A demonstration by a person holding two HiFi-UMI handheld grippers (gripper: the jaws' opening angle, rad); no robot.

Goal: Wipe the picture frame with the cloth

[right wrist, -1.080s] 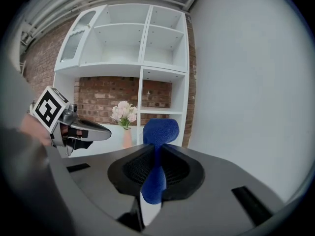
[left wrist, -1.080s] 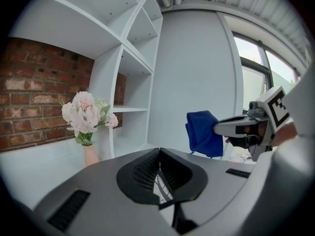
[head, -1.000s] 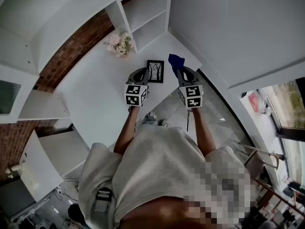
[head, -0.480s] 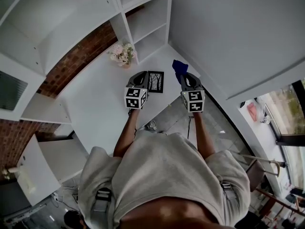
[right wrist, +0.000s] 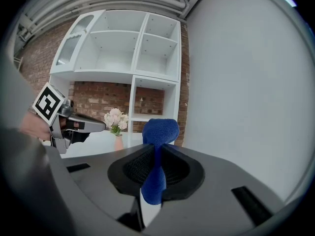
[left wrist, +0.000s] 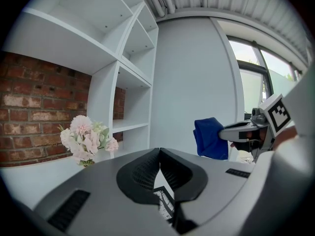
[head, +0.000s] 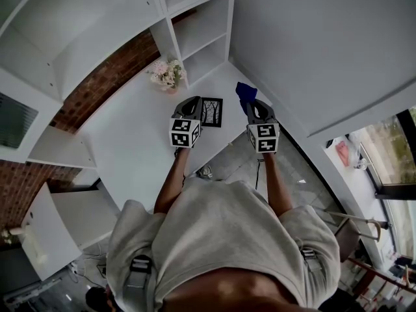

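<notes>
Over the last second we see almost nothing shift apart from our own viewpoint. The flowers (head: 166, 73) stand on the table (head: 130, 142) to the far left of the frame (head: 211, 112), in the same spot relative to it as before. The left gripper (left wrist: 158, 151) still hovers just left of the frame, its jaws closed on each other with nothing between them. The frame shows only through the gap beneath the tips. The frame itself has not moved on the table. To the right of the frame and a little beyond it, the cloth (head: 245, 90) hangs bunched in the right gripper (right wrist: 156, 149), whose jaws stay clamped on it. The cloth is near the frame but not on it. We judge that the wiping has not begun: the cloth must yet come leftward onto the frame.
</notes>
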